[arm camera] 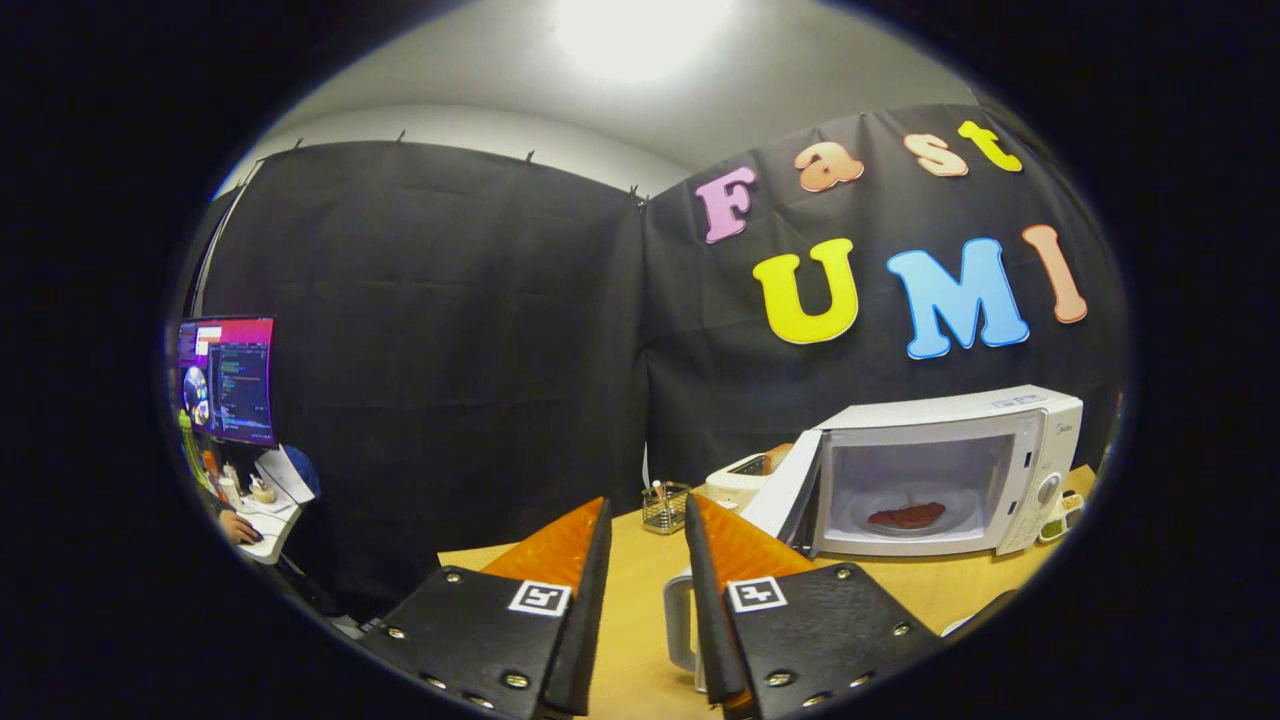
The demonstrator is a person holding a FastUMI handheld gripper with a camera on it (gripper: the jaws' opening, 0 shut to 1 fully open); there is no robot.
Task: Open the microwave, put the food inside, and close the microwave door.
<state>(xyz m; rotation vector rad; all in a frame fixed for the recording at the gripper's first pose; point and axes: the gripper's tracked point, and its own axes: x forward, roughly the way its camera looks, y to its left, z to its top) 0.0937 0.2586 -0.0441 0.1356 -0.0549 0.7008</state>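
Note:
A white microwave [1000, 440] stands on the wooden table [950, 590], beyond my fingers and off to the right. Its door [785, 490] is swung open toward the left. Inside, a reddish-brown piece of food [907, 516] lies on the white turntable plate [960, 505]. My gripper [648, 515] is open, raised over the near part of the table, with nothing between its fingers. It is well short of the microwave and its door.
A white mug [680, 620] sits just ahead of the right finger, partly hidden by it. A small wire basket [664, 507] and a white toaster [740, 478] stand left of the microwave door. A monitor [228, 378] and a person's hand [238, 527] are at a desk far left.

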